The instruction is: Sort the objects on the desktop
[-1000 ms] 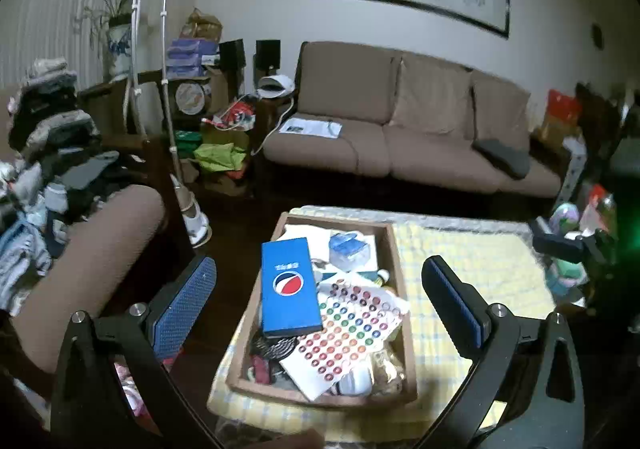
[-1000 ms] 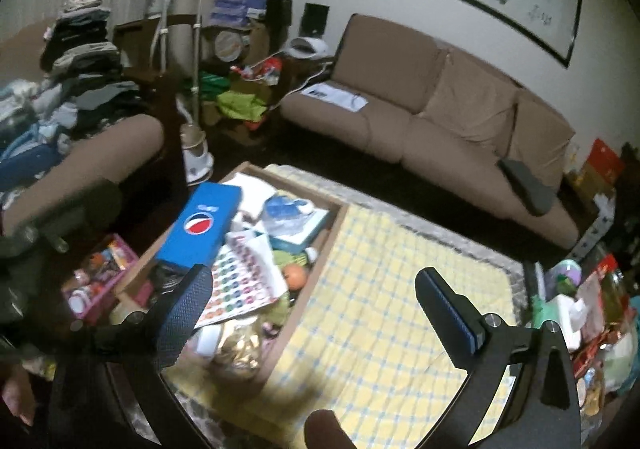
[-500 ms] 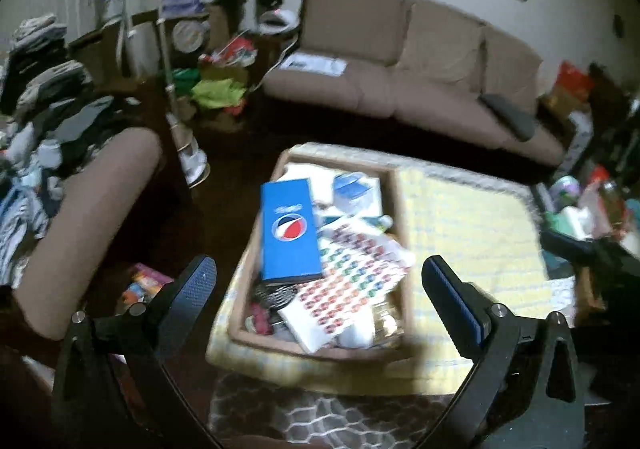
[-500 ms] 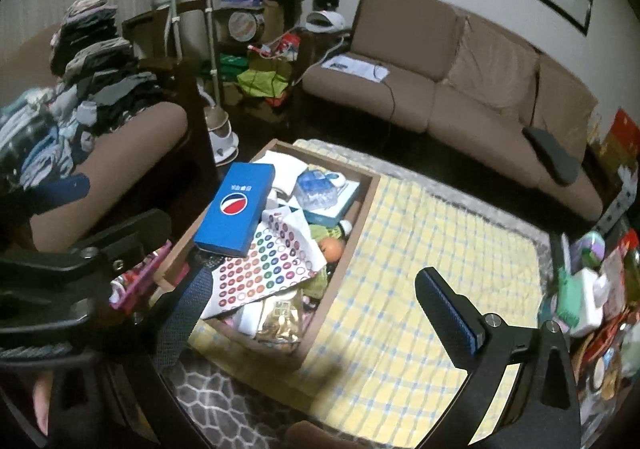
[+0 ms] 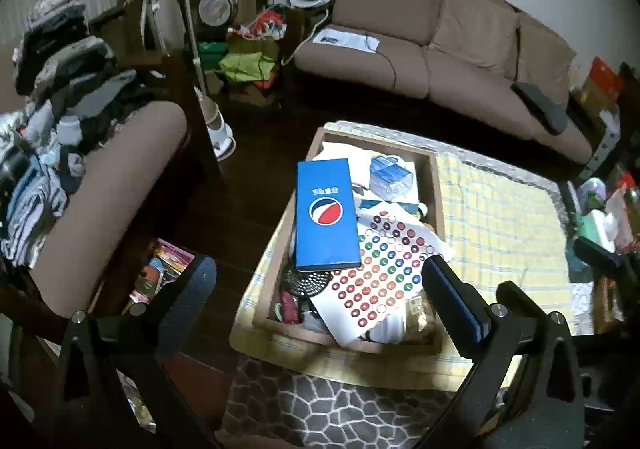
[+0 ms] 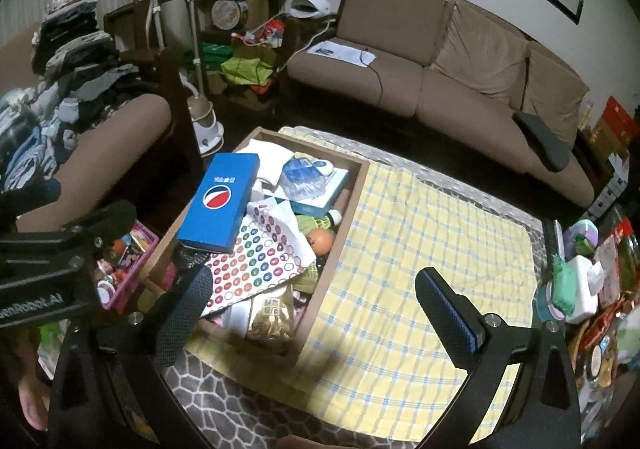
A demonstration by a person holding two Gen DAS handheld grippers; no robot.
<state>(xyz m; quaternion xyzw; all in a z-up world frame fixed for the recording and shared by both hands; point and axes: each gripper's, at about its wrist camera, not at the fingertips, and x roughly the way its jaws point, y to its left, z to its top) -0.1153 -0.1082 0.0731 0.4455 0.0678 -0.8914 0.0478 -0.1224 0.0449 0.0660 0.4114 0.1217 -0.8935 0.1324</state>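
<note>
Tray (image 5: pixel 436 185) now nearer, both hand-held grippers open.

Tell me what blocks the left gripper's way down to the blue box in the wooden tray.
Nothing visible does. The blue box lies on top of the clutter in the wooden tray, and the left gripper hangs open above with only air between.

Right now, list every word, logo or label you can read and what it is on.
"...enRobot.AI": white lettering, start cut off, on the left hand-held gripper body, seen in the right wrist view.
Round red-white-blue logo, no legible brand name: blue box.
White characters above that logo: too blurred.
Gold packet print: too small.
</note>
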